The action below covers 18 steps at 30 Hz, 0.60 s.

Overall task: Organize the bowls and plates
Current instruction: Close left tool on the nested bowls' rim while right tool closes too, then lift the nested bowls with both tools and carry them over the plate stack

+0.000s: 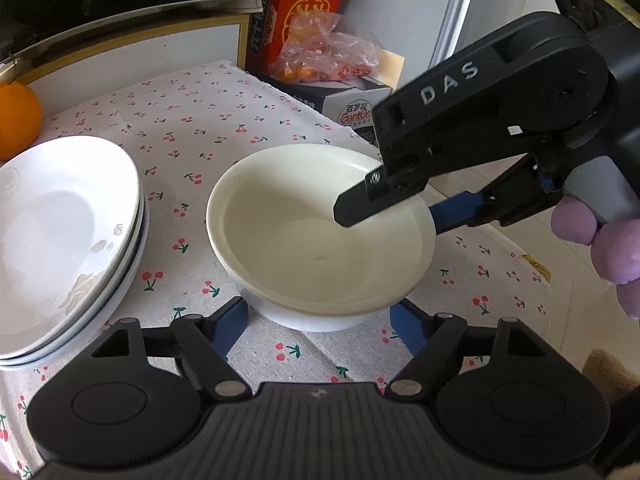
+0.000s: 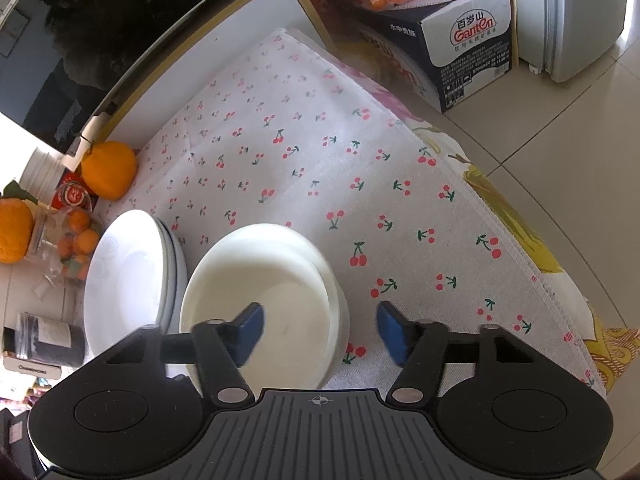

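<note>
The cream round ceramic bowl [image 1: 320, 236] sits on the cherry-print cloth of the desk [image 2: 360, 184], just right of the stack of white shallow plates [image 1: 60, 236]. The right gripper [image 2: 320, 330] straddles the bowl's near rim, jaws released, one finger inside. The left gripper [image 1: 320, 326] waits before the bowl, jaws also released. Judging by this, a rim grasp is in hand; next comes clenching, then lifting the bowl.

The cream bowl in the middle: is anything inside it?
No food shows inside the cream bowl; only one finger of the right tongs dips in. That finger covers a strip of the wall.
</note>
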Motion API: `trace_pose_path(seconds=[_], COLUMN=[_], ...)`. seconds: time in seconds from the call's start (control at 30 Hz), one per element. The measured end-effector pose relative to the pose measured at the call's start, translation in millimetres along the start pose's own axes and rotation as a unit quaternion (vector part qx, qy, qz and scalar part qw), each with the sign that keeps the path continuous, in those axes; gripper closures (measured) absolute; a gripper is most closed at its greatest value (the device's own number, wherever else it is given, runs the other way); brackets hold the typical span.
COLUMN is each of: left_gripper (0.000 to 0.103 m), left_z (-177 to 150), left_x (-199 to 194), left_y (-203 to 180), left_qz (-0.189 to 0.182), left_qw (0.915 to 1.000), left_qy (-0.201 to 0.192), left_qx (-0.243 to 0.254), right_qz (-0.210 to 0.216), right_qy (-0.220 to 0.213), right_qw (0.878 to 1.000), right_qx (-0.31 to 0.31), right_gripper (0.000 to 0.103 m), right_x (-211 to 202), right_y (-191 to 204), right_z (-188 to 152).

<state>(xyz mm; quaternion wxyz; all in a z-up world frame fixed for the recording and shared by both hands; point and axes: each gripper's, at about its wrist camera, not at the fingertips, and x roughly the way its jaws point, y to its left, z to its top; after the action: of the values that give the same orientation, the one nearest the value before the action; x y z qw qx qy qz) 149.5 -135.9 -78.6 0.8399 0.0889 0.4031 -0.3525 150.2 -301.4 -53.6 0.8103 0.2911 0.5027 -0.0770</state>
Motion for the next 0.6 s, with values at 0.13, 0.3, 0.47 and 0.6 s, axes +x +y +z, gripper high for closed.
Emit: trace_pose_path(seconds=[0.13,0.3,0.47,0.6], left_gripper=[0.029,0.035,0.040,0.040], left_z=[-0.1,1.0,4.4,7.6], left_x=[-0.5,-1.8,-7.2,-13.1], left_y=[-0.8,0.0,1.3,1.2], left_qz=[0.002,0.007,0.009,0.014], left_qw=[1.0000,0.9999,0.9998,0.9995], left_qy=[0.000,-0.002,-0.011,-0.021], left_qx=[0.005,0.013,0.016,0.022], right_qz=[0.001,-0.011,-0.006,0.001], right_qy=[0.003,-0.004,-0.022,-0.038], right_qw=[1.000,1.000,0.999,0.998], right_qx=[-0.008,-0.023,-0.033,-0.047], right_gripper=[0.070,0.080,0.083,0.083], right_x=[1.0,-1.2,-10.6,-18.9], right_y=[1.8,4.3,7.6,13.7], right_z=[-0.4,-0.7,1.1,1.0])
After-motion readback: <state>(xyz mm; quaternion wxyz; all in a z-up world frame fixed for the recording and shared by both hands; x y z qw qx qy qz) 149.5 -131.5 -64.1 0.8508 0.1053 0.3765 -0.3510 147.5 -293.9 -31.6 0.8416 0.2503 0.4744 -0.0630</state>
